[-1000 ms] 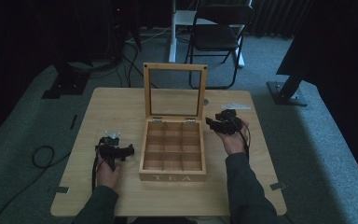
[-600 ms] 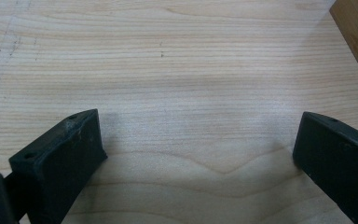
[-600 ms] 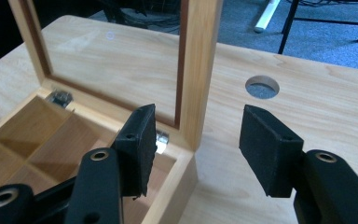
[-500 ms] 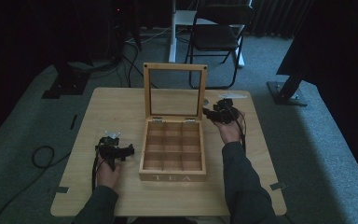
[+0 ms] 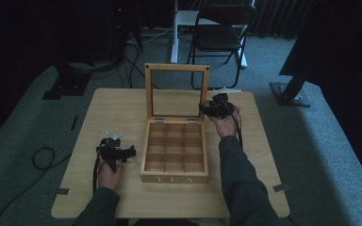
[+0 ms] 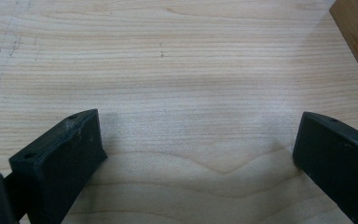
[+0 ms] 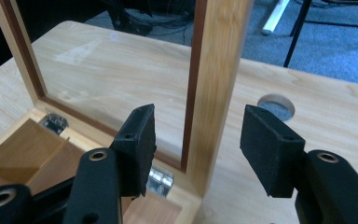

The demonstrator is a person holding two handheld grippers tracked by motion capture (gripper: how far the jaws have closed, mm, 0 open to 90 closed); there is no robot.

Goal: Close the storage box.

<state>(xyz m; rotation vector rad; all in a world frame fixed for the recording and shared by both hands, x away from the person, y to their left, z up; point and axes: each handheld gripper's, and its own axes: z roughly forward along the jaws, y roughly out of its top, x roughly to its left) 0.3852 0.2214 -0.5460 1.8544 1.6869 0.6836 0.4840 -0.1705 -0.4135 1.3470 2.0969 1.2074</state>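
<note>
1. A dim room with grey carpet, a black folding chair behind, and a pale wooden counter lit from above.
2. The wooden tea box sits at the middle of the counter, "TEA" on its front wall, its compartments apparently empty, though the high view is too dark to be sure.
3. Its glass-paned lid stands upright on the rear hinges. In the right gripper view the lid's right-hand frame post rises between the two black pads, with clear gaps on both sides.
4. The right claw is released, straddling that post without touching it. Over the last second it has travelled from beside the box's rear right corner in to the lid's edge, so the post is now inside its spread.
5. My reading: the lid is about to be gripped, most likely to swing it down and close the box. The claw needs to pinch the post squarely, since the pane beside it offers no hold.
6. The left claw has stayed put, released, low over bare counter just left of the box, whose side wall edges its view.
</note>
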